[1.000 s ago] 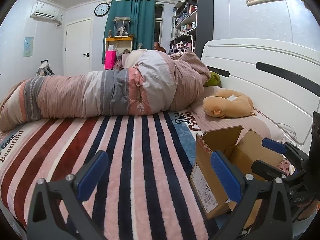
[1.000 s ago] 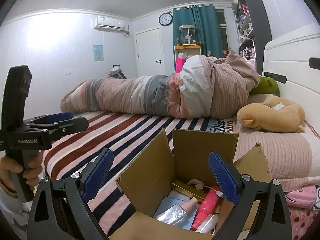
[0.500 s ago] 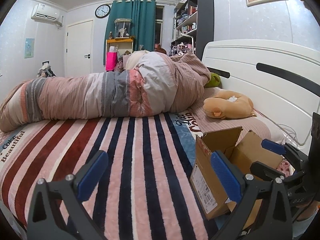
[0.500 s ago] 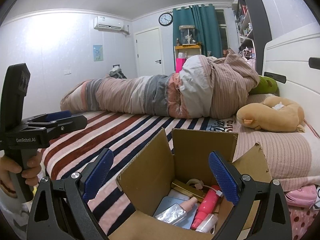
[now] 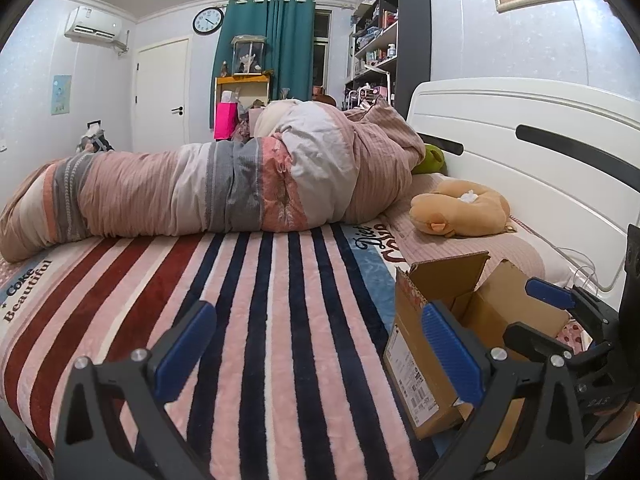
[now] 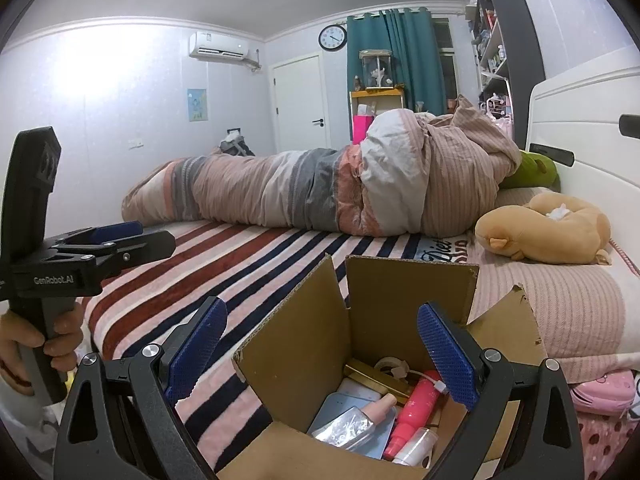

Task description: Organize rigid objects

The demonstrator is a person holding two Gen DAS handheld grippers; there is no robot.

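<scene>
My right gripper (image 6: 320, 354), jaws apart and empty, hangs right over the open cardboard box (image 6: 408, 300) on the bed, where the pink bottle (image 6: 416, 404) lies end-on toward me, so it's nearer than my left gripper (image 5: 316, 352), also apart.

In front of you the cardboard box (image 6: 408, 292) is plain brown corrugated board, matt, with a torn, ragged edge on its right flap and a glossy paper label (image 5: 408, 372) on its near side. Inside it you see a glossy pink plastic bottle (image 6: 416, 408) and a crinkled, shiny foil packet (image 6: 348, 428). Your right gripper (image 6: 320, 352) has matt black plastic arms, bright metal screws and blue pads (image 6: 448, 356) with a rough, dimpled texture. The striped blanket (image 5: 260, 320) under the box is soft, fuzzy fleece. Far across it, the rolled duvet (image 5: 224, 184) is ribbed, matt cloth. On the right, the headboard (image 5: 520, 128) looks smooth and white with a slight sheen.
</scene>
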